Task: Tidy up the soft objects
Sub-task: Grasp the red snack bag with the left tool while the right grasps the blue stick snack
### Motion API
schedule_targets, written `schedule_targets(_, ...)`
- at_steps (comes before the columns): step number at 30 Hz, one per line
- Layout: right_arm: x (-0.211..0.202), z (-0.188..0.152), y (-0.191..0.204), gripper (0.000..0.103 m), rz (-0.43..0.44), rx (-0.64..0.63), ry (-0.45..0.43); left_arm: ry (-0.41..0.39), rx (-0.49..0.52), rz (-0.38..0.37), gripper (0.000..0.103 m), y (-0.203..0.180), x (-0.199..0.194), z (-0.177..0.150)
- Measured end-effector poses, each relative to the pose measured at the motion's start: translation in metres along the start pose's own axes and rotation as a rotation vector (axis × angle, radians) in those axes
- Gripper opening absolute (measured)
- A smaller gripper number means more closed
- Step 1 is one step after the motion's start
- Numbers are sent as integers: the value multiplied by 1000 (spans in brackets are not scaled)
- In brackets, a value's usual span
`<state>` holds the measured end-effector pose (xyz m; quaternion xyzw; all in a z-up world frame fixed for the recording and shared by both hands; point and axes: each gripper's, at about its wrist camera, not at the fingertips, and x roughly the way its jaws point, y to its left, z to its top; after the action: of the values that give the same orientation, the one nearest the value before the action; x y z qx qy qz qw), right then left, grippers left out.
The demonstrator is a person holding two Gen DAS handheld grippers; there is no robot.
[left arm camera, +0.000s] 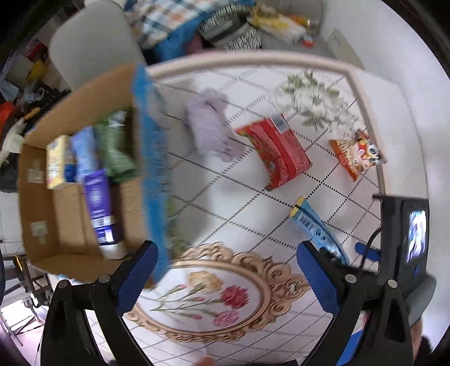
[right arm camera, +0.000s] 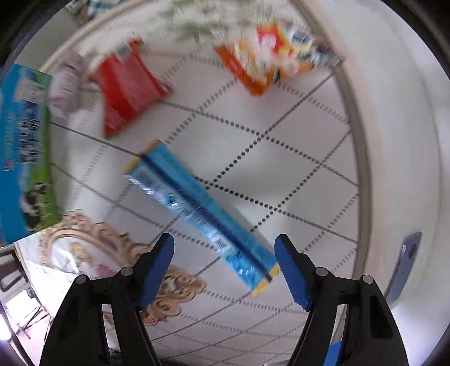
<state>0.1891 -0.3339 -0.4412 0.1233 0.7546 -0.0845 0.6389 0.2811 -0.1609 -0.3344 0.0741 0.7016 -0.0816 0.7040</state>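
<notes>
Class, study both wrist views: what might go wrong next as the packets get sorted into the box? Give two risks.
1. The right hand-held gripper is open over the long blue packet, which lies diagonally across its fingers; closing now might catch only one end, so it could droop or slip.

2. The cardboard box sits at the table edge, apparently overhanging; a push could tip it off.

Floral tablecloth (left arm camera: 253, 323), grey chair (left arm camera: 90, 45), plaid bedding (left arm camera: 166, 22) behind
</notes>
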Motion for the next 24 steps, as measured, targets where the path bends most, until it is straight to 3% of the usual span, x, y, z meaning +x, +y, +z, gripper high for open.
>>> schedule_targets(3,21,5,-3,69,-8,-31,35,36,-42,-53,101,-8,20,19)
schedule_targets(4,26,6,-3,55,-4,-34,48,43,-51,-71,101,-10,22,24)
schedule_targets(7,26,6,-6,33,7,-45,36,52,-97,-122,101,-17,31,43)
schedule_targets(10,16,15,-22,21,35,21,12,74,-143,-161,96,-25,43,68)
schedule_targets(12,11,23,-37,20,43,75,-16,104,-176,-192,87,-27,56,83)
schedule_targets(15,6,34,-55,19,77,131,-29,139,-193,-182,77,-35,79,106)
schedule_targets(24,-2,54,-70,18,104,190,-37,214,-165,-85,77,-51,132,132)
